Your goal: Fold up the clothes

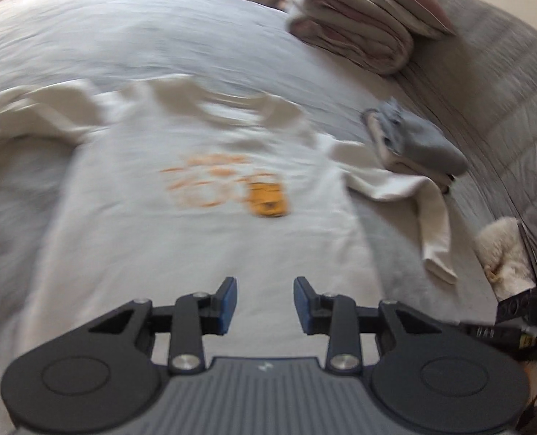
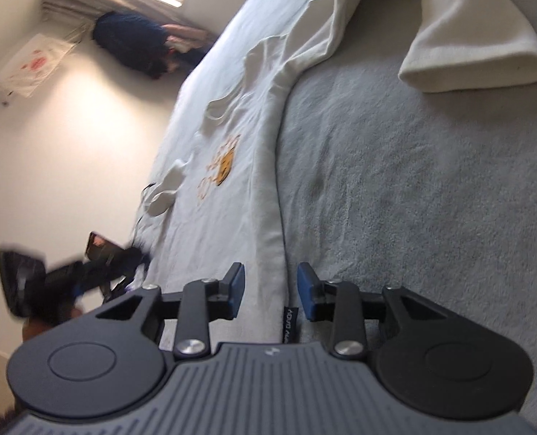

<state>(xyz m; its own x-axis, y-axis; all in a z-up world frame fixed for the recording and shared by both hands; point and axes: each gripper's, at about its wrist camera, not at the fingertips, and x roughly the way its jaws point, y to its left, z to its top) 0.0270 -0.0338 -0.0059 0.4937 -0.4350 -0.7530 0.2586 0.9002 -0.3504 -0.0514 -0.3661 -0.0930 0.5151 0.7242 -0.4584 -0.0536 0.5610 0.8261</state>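
Pale grey bedding (image 1: 87, 43) is being covered by a cream long-sleeved shirt with an orange print (image 1: 203, 217), spread flat. Bare blanket is being left open right of its side edge (image 2: 274, 166). Both the left gripper (image 1: 265, 304) and right gripper (image 2: 270, 290) are being held apart, empty.

A folded pink-and-white blanket (image 1: 359, 25) lies on the grey bedspread (image 1: 431, 101), near a fluffy cream toy (image 1: 504, 253).
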